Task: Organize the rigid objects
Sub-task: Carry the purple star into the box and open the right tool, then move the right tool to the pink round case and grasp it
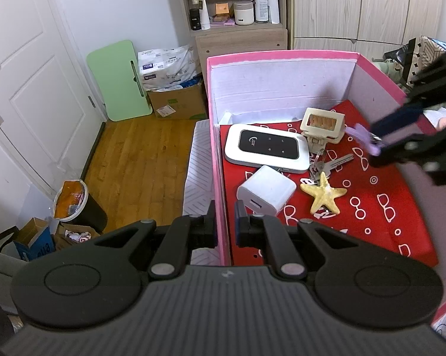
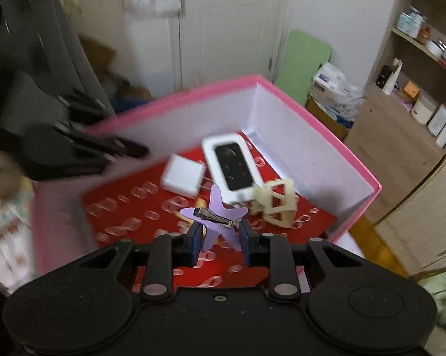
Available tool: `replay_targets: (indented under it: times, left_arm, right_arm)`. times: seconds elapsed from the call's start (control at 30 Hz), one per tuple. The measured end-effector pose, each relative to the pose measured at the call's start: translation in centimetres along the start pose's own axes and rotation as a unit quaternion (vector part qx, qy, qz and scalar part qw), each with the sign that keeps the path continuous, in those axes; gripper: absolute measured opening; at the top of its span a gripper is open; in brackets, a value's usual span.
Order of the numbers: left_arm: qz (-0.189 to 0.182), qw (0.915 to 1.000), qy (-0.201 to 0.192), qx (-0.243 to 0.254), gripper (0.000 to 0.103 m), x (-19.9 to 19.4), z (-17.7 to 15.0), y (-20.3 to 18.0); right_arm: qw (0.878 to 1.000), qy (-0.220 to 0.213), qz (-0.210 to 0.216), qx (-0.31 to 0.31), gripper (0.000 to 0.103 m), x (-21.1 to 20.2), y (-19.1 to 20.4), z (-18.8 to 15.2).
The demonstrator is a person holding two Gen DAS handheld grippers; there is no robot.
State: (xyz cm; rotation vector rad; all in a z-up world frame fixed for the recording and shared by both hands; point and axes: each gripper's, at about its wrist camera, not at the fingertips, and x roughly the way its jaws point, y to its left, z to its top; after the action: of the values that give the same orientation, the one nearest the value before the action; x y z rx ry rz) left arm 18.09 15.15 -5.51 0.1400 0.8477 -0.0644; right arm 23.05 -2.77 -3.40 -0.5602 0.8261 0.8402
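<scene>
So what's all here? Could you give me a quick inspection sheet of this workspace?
Surface: pink box lined with red patterned cloth.
Job's things: white pocket router, white charger cube, keys, yellow starfish, beige frame-shaped piece, purple star hair clip.
Clutter: nothing seen in the box.
Grippers: left hand-held gripper clamps the box's wall; right hand-held gripper holds the hair clip above the cloth.
Cables: nothing seen.
Surroundings: shelf of toiletries, green board, cardboard box, bin.
</scene>
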Motion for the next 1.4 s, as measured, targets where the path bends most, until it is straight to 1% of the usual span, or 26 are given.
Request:
replay_targets:
  times: [0.07,0.1,0.2,0.27,0.3,0.33,0.37,0.4,0.43,0.57,0.67,0.7,0.73,0.77,0.83,0.9,1.0,1.07,1.17,1.27,1.37,1.4]
  left_arm:
    - [-0.002,1.0000,-0.002,-0.003,0.007,-0.1,0.0,0.1]
    - [-0.002,1.0000,-0.003,-0.003,0.007,-0.1,0.0,0.2]
    - [-0.002,1.0000,-0.003,-0.002,0.007,-0.2,0.0,0.1]
    - [-0.001,1.0000,-0.003,-0.001,0.007,-0.2,0.0,0.1]
    - [-0.002,1.0000,-0.003,-0.002,0.007,-0.3,0.0,0.2]
    - [-0.002,1.0000,-0.004,-0.003,0.007,-0.3,0.0,0.1]
    - [-0.001,1.0000,-0.005,-0.003,0.007,-0.3,0.0,0.1]
    - [0.001,1.0000,-0.006,-0.002,0.007,-0.4,-0.1,0.1]
    - [0.001,1.0000,-0.007,-0.001,0.007,-0.4,-0.1,0.1]
    - [0.001,1.0000,-0.006,0.000,0.007,-0.4,-0.2,0.1]
    - [0.002,1.0000,-0.006,0.000,0.007,-0.4,-0.2,0.1]
    - [0.001,1.0000,-0.006,0.000,0.007,-0.4,-0.2,0.1]
    - [0.001,1.0000,-0.006,0.000,0.007,-0.4,-0.2,0.1]
    - [0.001,1.0000,-0.006,0.000,0.007,-0.4,-0.2,0.1]
    - [0.002,1.0000,-0.006,0.000,0.007,-0.4,-0.2,0.1]
    - [0.002,1.0000,-0.006,0.000,0.007,-0.5,-0.2,0.1]
    - [0.002,1.0000,-0.006,0.001,0.007,-0.5,-0.2,0.1]
    - [0.002,1.0000,-0.006,0.002,0.007,-0.5,-0.2,0.1]
    - [0.003,1.0000,-0.005,0.003,0.007,-0.5,-0.2,0.2]
    - [0.003,1.0000,-0.004,0.003,0.007,-0.4,-0.2,0.2]
    - [0.002,1.0000,-0.002,0.002,0.007,-0.4,-0.1,0.2]
    - [0.002,1.0000,-0.001,0.003,0.007,-0.4,-0.1,0.2]
  right_arm:
    - [0.998,0.014,-0.045,-0.029,0.031,1.3,0.6,0.0]
    - [0.998,0.024,-0.055,-0.030,0.031,1.8,0.6,0.0]
    - [0.998,0.042,-0.045,-0.025,0.031,2.7,0.8,-0.1]
    - [0.997,0.050,-0.054,-0.031,0.031,3.0,1.3,0.0]
    - [0.997,0.051,-0.058,-0.029,0.032,3.1,1.4,-0.1]
    - [0.997,0.049,-0.061,-0.024,0.036,3.0,1.3,0.0]
    - [0.997,0.043,-0.063,-0.018,0.038,2.8,1.3,0.0]
    - [0.997,0.036,-0.064,-0.013,0.043,2.5,1.2,0.0]
    - [0.998,0.028,-0.064,-0.004,0.052,2.1,1.1,0.0]
    - [0.998,-0.018,-0.047,0.033,0.053,-0.7,0.3,-0.7]
    - [0.995,-0.064,-0.030,0.067,0.053,-3.2,-0.4,-2.0]
    - [0.993,-0.084,-0.027,0.078,0.053,-4.3,-0.7,-2.6]
    - [0.989,-0.106,-0.034,0.094,0.053,-5.5,-0.9,-3.3]
    - [0.986,-0.117,-0.046,0.108,0.053,-6.4,-1.1,-3.8]
    - [0.980,-0.129,-0.069,0.136,0.053,-8.2,-1.6,-4.8]
    - [0.973,-0.138,-0.082,0.165,0.053,-9.9,-2.3,-6.0]
    - [0.967,-0.137,-0.103,0.190,0.057,-11.8,-3.2,-8.1]
    - [0.963,-0.133,-0.116,0.203,0.057,-12.7,-3.8,-9.7]
    - [0.953,-0.128,-0.134,0.242,0.057,-13.3,-5.1,-12.2]
    - [0.942,-0.119,-0.141,0.279,0.057,-13.3,-6.5,-14.7]
    - [0.938,-0.109,-0.149,0.294,0.059,-12.3,-7.4,-16.7]
    - [0.938,-0.105,-0.153,0.293,0.061,-11.9,-7.7,-17.4]
